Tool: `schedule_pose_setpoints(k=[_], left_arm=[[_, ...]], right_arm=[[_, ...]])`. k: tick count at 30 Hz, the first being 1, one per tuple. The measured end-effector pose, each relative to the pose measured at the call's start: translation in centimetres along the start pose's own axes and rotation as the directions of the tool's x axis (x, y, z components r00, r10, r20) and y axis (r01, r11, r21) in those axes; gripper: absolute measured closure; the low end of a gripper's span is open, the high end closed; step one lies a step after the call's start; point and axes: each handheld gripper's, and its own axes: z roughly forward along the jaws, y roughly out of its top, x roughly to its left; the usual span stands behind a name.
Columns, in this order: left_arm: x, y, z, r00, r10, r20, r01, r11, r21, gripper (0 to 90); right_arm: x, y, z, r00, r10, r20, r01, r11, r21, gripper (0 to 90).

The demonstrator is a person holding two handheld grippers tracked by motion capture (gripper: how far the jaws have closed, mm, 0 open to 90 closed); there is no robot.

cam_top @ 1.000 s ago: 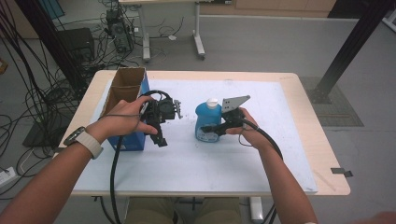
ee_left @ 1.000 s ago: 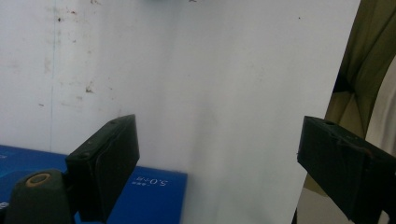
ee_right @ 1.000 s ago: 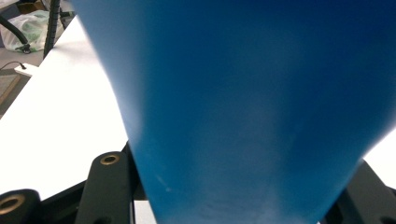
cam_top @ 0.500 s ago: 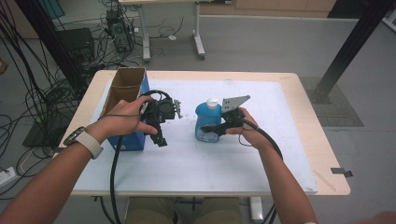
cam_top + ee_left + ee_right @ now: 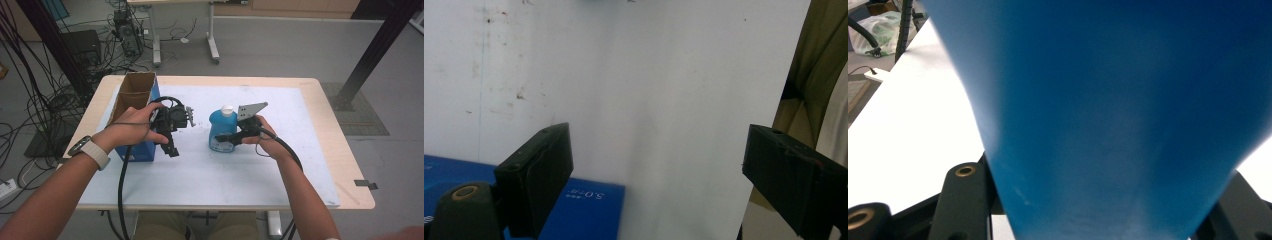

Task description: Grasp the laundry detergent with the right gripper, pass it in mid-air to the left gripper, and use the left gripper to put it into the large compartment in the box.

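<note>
bottle (image 5: 222, 131): blue w/ white cap, upright mid-table, at 3 o'clock of the box.
R gripper (image 5: 227, 137): jaws clamped on bottle's body, prob. to lift it.
L gripper (image 5: 172, 148): jaws apart, empty, hanging by box (image 5: 134, 107), maybe to steady it.
writing: box side (image 5: 574, 210) reads "5.0", upside down; rest unreadable.

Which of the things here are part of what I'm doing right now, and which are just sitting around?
In the job:
- blue bottle, gripped by the right gripper
- open blue box beside the left gripper, whose jaws stand open with nothing between them
- white mat under both

Lying about:
- cables on the floor
- far table legs
</note>
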Motion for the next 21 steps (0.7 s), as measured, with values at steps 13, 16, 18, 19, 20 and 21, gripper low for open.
schedule_pose_setpoints(k=[13, 16, 18, 19, 20, 21], left_arm=[[-0.02, 0.01, -0.01, 1.0, 0.001, 0.0, -0.001, 1.0, 0.001, 13.2], [-0.02, 0.01, 0.0, 1.0, 0.001, 0.0, -0.001, 1.0, 0.0, 13.2], [-0.03, 0.02, 0.0, 1.0, 0.001, 0.0, -0.001, 1.0, -0.001, 13.2], [-0.02, 0.02, 0.01, 1.0, 0.001, 0.0, -0.001, 1.0, 0.0, 13.1], [-0.02, 0.02, 0.02, 1.0, 0.001, 0.0, -0.001, 1.0, 0.0, 13.2], [-0.01, 0.03, 0.01, 1.0, 0.001, 0.001, -0.001, 1.0, 0.0, 13.1]], right_arm=[[-0.03, 0.0, 0.01, 1.0, 0.001, -0.002, -0.001, 1.0, 0.0, 42.8], [-0.03, 0.01, 0.01, 1.0, 0.001, -0.002, -0.001, 1.0, 0.001, 42.9], [-0.03, 0.01, 0.01, 1.0, 0.001, -0.002, -0.001, 1.0, 0.001, 42.8], [-0.03, 0.01, 0.01, 1.0, 0.001, -0.001, -0.001, 1.0, 0.001, 42.8], [-0.04, 0.01, 0.01, 1.0, 0.002, -0.002, -0.002, 1.0, 0.001, 42.8], [-0.04, 0.01, 0.01, 1.0, 0.002, -0.002, -0.002, 1.0, 0.001, 42.8]])
